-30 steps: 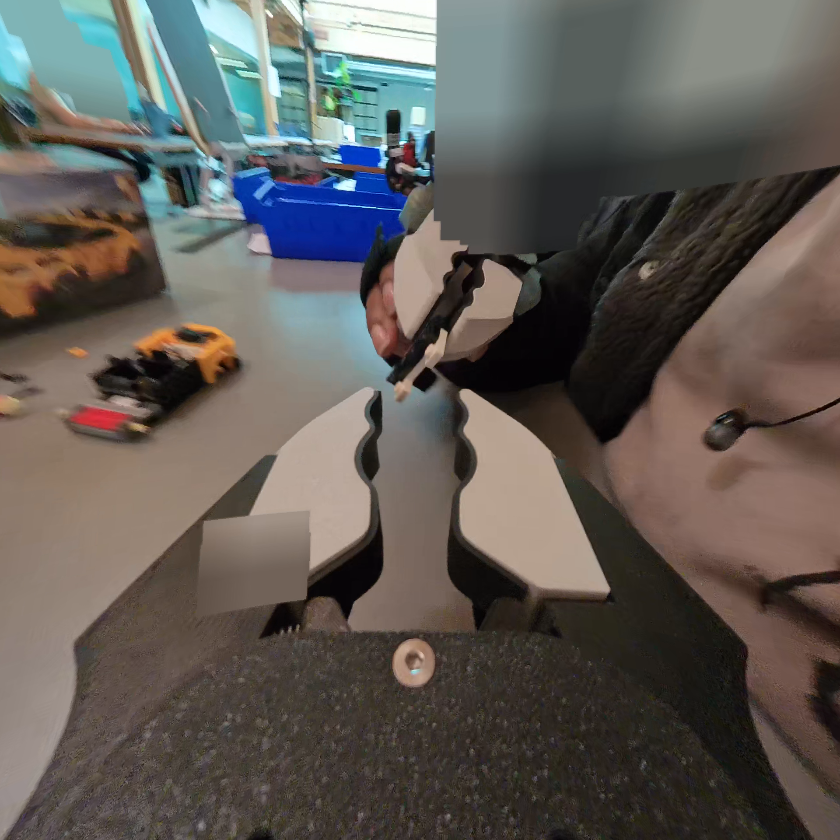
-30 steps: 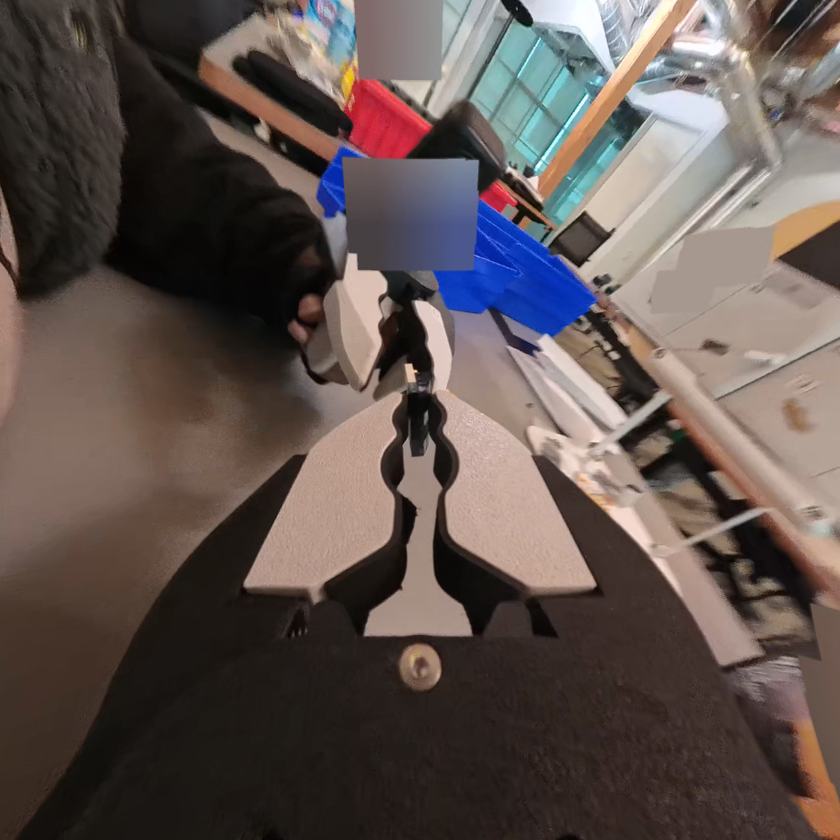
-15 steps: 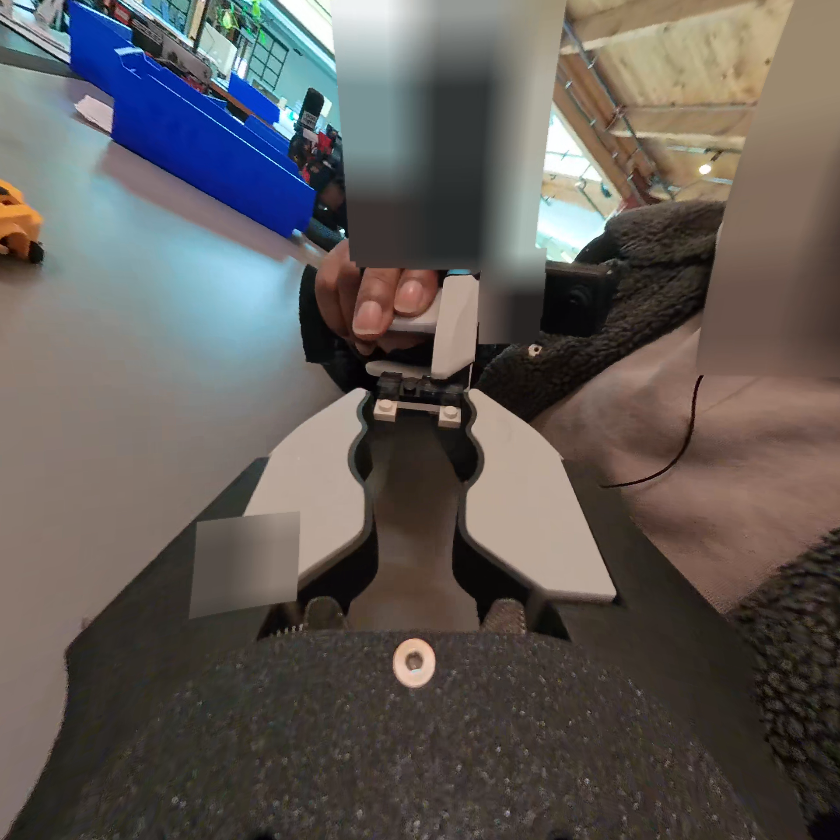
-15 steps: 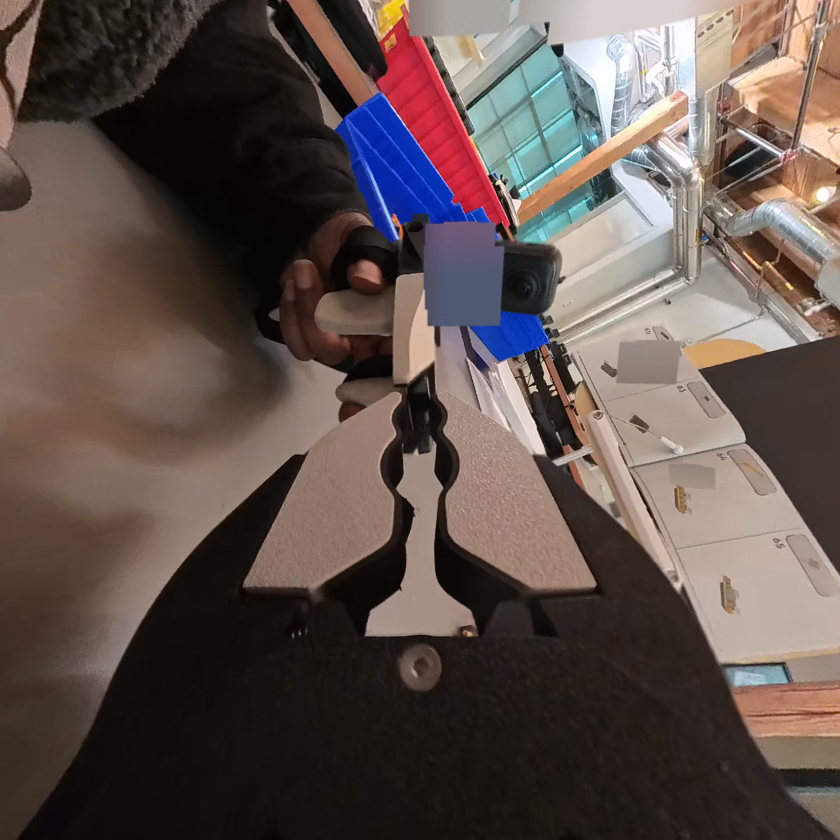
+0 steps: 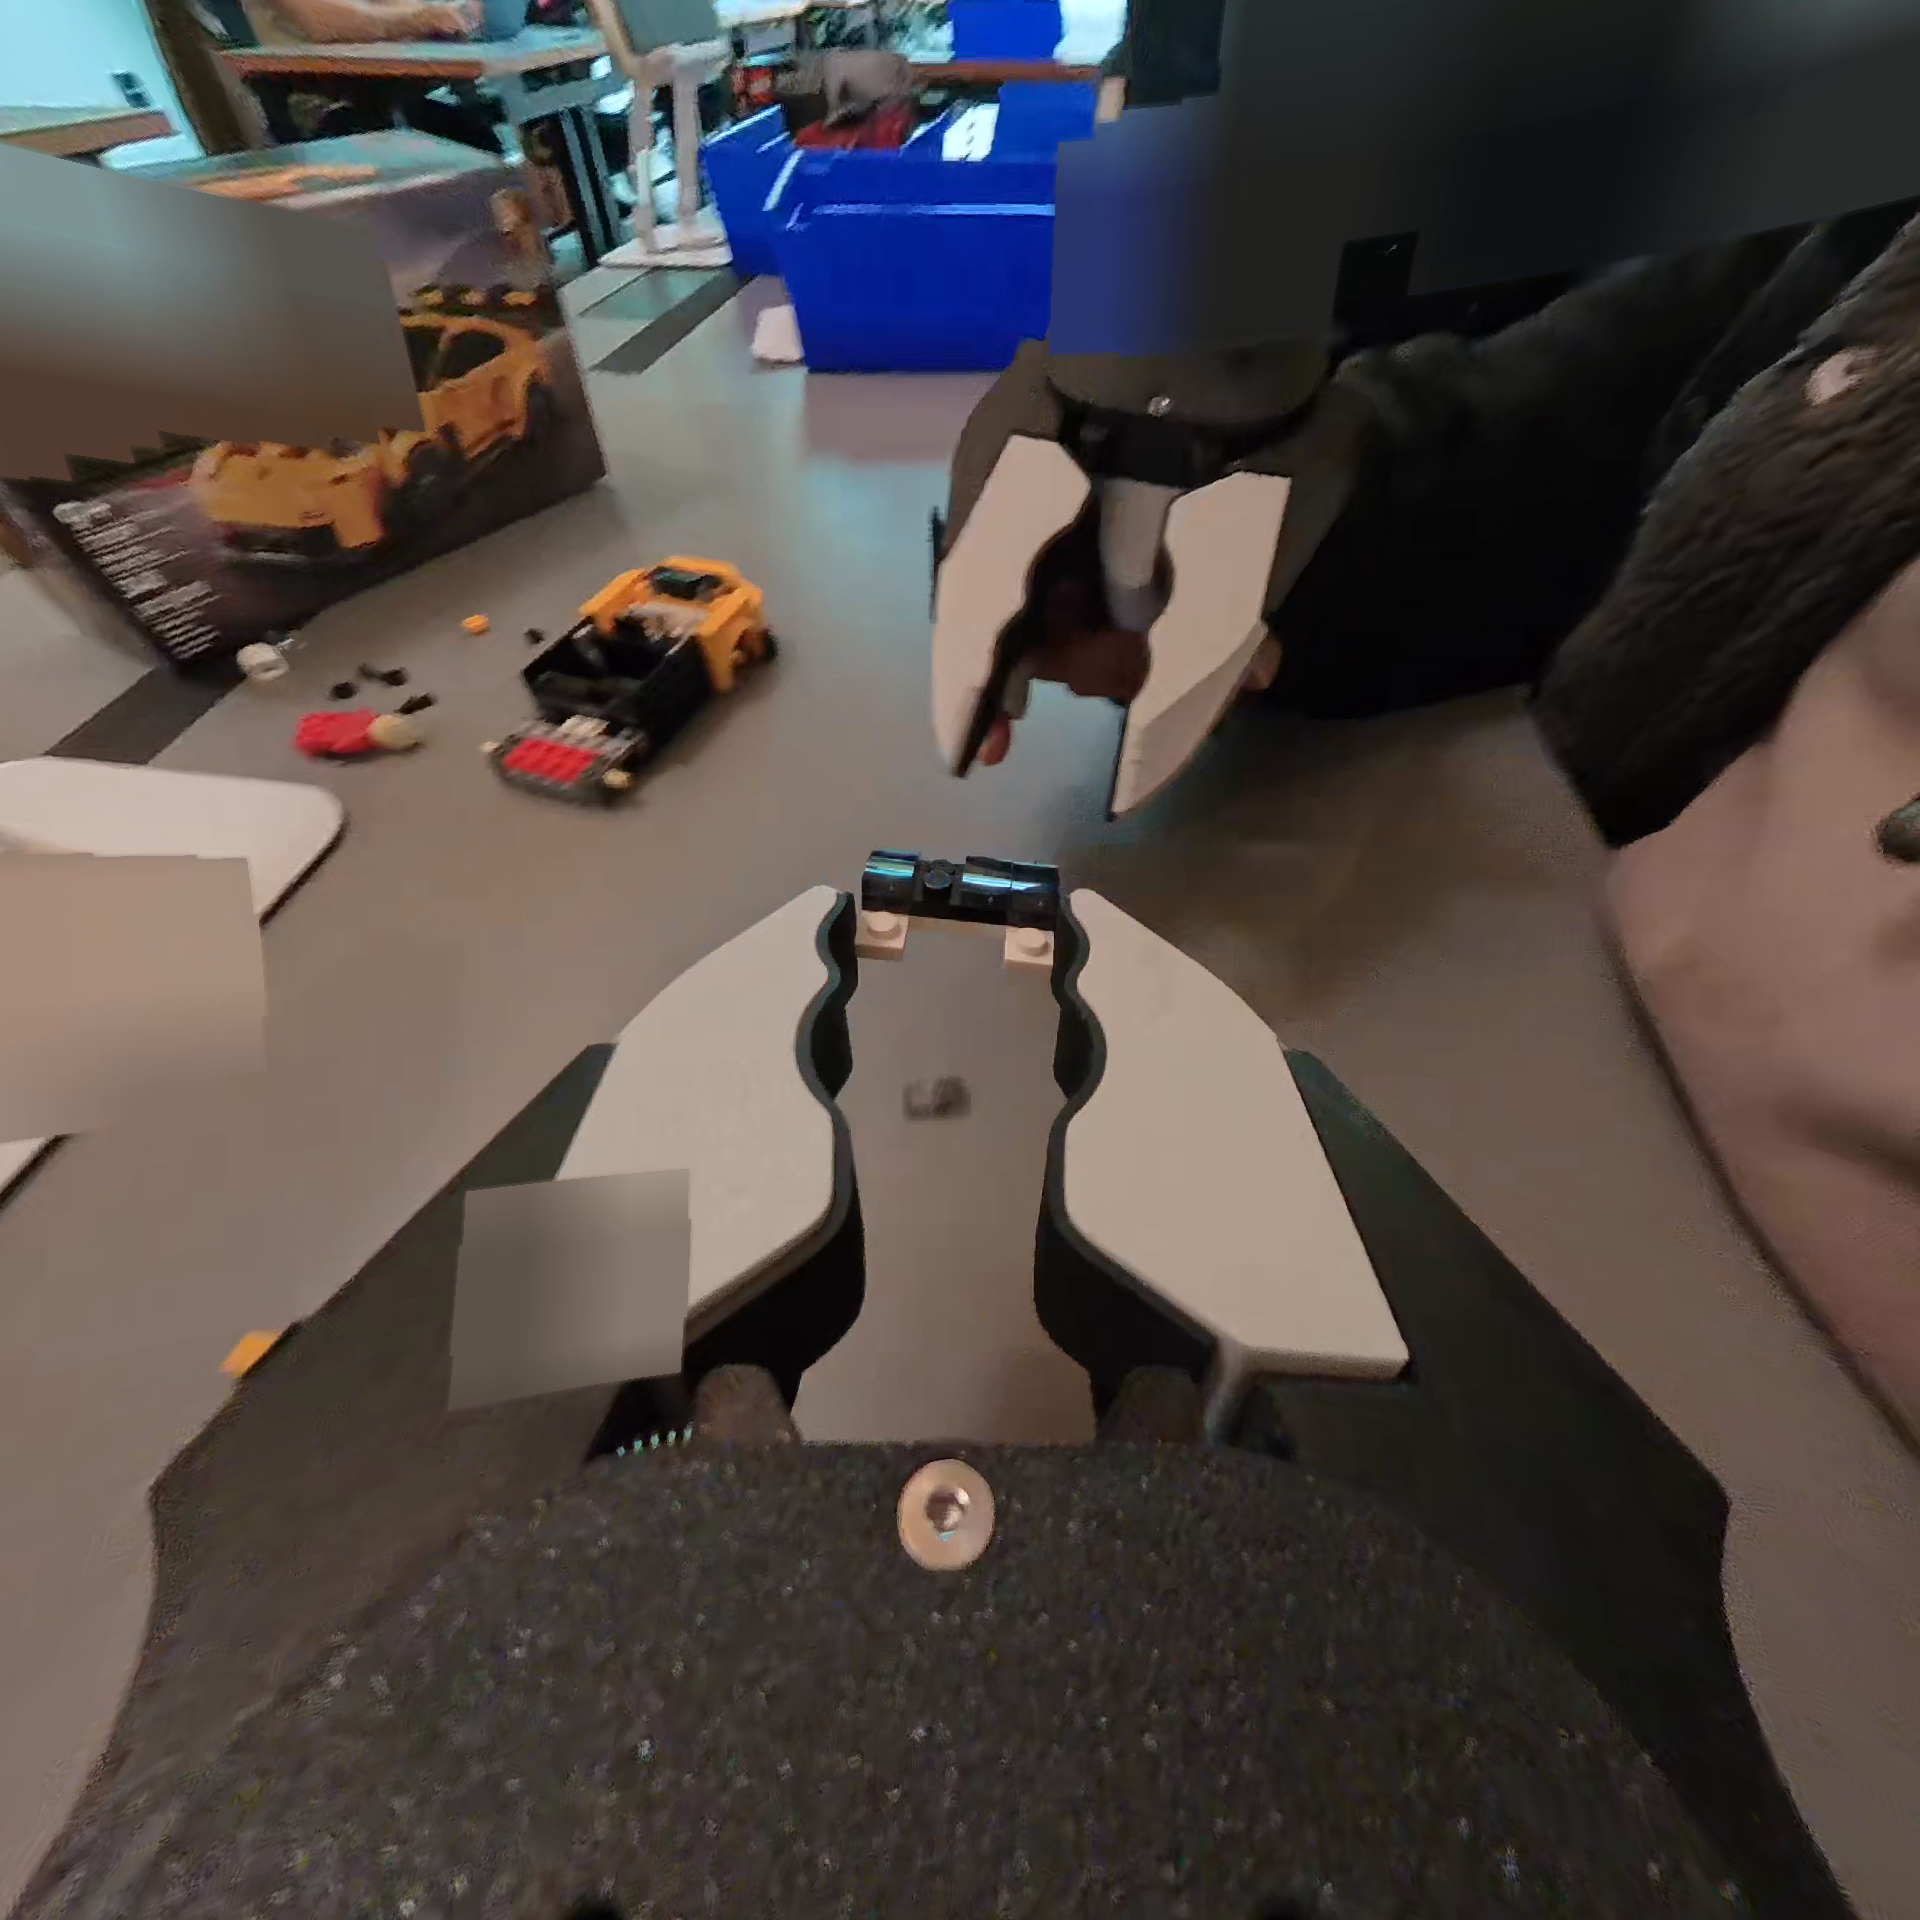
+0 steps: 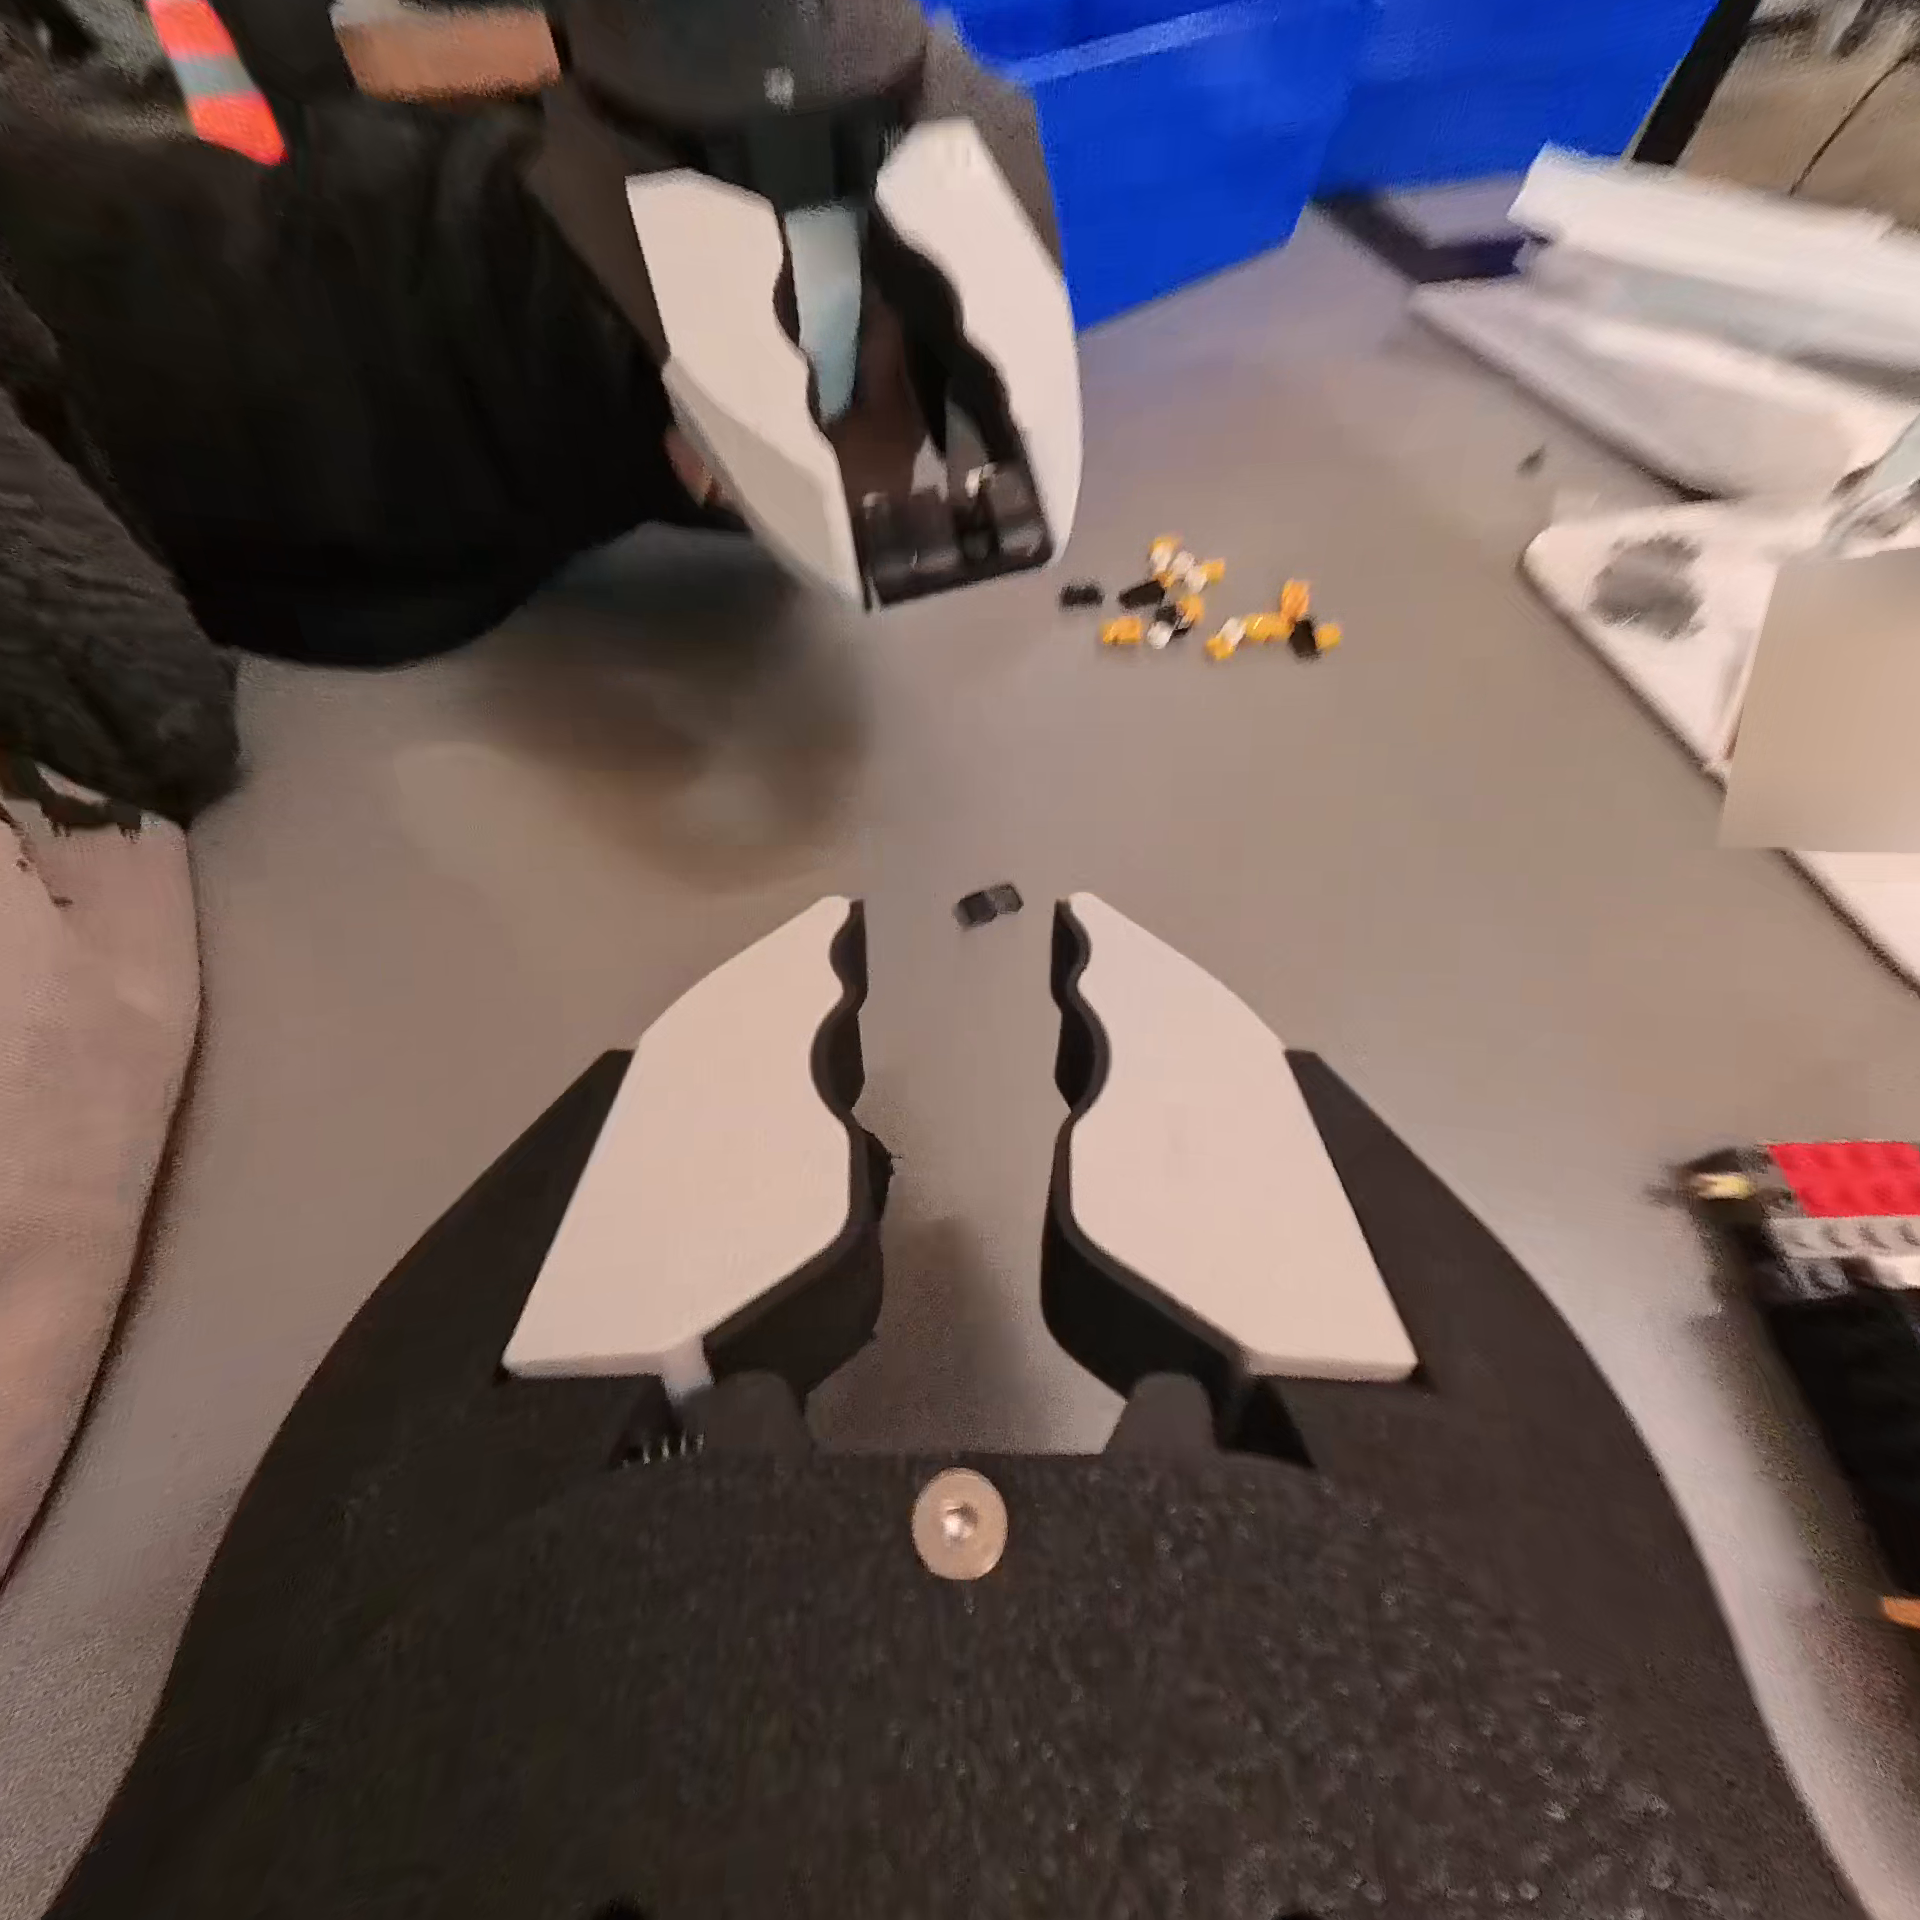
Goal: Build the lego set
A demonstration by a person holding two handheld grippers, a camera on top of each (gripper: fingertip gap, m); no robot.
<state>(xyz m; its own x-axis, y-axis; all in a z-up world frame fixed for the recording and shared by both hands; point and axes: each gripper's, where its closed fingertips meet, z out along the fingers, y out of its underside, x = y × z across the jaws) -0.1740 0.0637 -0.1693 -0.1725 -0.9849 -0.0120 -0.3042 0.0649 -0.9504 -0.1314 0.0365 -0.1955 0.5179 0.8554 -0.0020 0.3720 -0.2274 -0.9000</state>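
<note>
A: Left gripper (image 5: 958, 920) up close, tongs pinching a small black-and-white lego piece (image 5: 958, 894) crosswise at the tips, held above the grey table (image 5: 1247, 987)

B: And a tiny dark brick (image 5: 935, 1097) lies on the table under that gap. The right gripper (image 6: 958, 930)?

A: Tongs spread, nothing between them, a small black brick (image 6: 987, 902) on the table just past its tips at twelve o'clock

B: From the left camera, the right one hangs at one o'clock, a hand (image 5: 1091, 665) behind it

A: Further out at eleven o'clock, the half-built yellow and black car (image 5: 644, 675) sits on the table, red plate at its near end

B: Loose bits (image 5: 364, 707) to its nine o'clock, and the set's box (image 5: 343, 488) stands beyond

A: On the right camera, a scatter of yellow and black pieces (image 6: 1205, 613) at one o'clock; far back, blue bins (image 5: 914, 270)
</note>
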